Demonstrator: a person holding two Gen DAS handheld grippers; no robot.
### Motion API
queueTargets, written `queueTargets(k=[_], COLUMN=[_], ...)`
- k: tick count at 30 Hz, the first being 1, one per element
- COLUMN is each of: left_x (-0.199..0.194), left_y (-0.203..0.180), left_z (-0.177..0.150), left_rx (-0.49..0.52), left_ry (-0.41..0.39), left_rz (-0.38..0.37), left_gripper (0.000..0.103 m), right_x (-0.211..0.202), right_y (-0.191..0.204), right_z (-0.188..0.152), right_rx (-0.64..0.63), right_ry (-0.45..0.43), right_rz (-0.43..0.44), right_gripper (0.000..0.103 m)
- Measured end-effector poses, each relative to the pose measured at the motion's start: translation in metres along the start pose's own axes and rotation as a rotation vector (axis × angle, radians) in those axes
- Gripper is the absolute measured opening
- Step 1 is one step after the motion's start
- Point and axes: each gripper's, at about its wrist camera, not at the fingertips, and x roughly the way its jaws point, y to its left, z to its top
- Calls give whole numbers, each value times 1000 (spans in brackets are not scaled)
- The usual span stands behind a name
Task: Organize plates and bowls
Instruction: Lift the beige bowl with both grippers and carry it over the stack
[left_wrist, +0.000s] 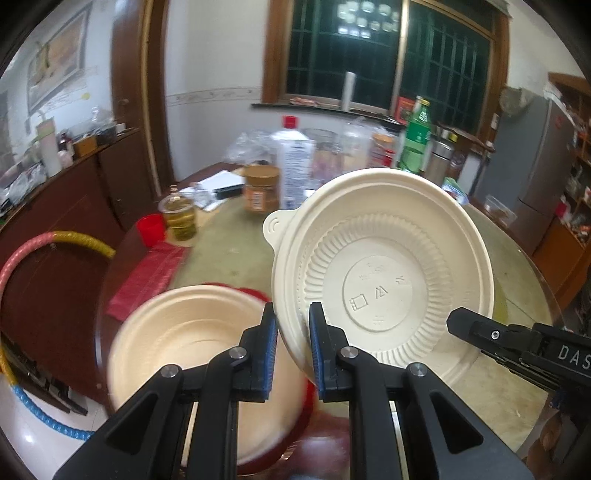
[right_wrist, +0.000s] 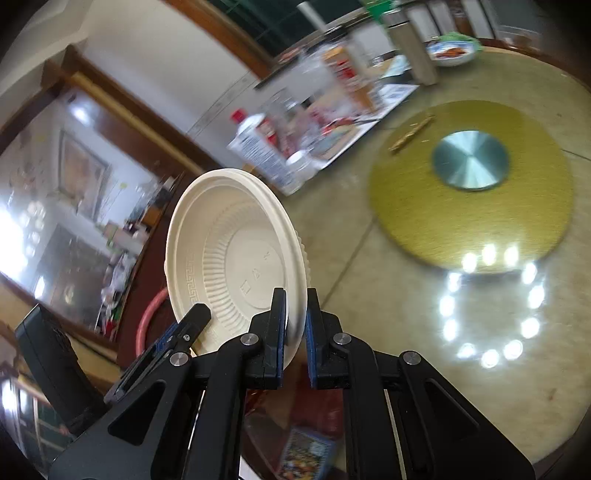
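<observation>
A cream disposable bowl (left_wrist: 384, 273) hangs tilted above the table, its embossed base towards the left wrist camera and a small tab on its rim. My left gripper (left_wrist: 293, 347) is shut on its near rim. My right gripper (right_wrist: 295, 332) is shut on the opposite rim of the same bowl (right_wrist: 236, 266); its black tip (left_wrist: 458, 325) shows at the bowl's right edge. In the right wrist view, my left gripper (right_wrist: 192, 321) sits at the bowl's lower left. A second cream bowl (left_wrist: 192, 350) lies blurred below, mouth up, on something red.
The far side of the table is crowded: a white bottle with a red cap (left_wrist: 291, 162), a green bottle (left_wrist: 417, 136), a brown jar (left_wrist: 260, 188), a cup of yellow liquid (left_wrist: 179, 218), a red cup (left_wrist: 151, 229). A yellow turntable (right_wrist: 424, 221) has a metal hub (right_wrist: 471, 160).
</observation>
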Motion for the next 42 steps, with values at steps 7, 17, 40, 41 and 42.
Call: queueTargets(k=[7, 17, 40, 41, 42], left_x=[-15, -19, -19, -19, -18], left_y=[48, 80, 98, 98, 98], left_z=[-2, -13, -33, -34, -34], left_rx=[-60, -97, -114, -113, -113], left_ry=[-22, -3, 39, 39, 41], left_rz=[64, 121, 146, 146, 146], left_gripper=[15, 16, 16, 16, 16], right_x=[30, 57, 70, 71, 71], right_y=[49, 81, 90, 90, 90], right_z=[-12, -31, -52, -53, -53], right_rx=[-90, -149, -188, -190, -191], right_ry=[67, 148, 210, 210, 211], right_rz=[61, 90, 63, 62, 61], right_gripper=[9, 10, 9, 10, 10])
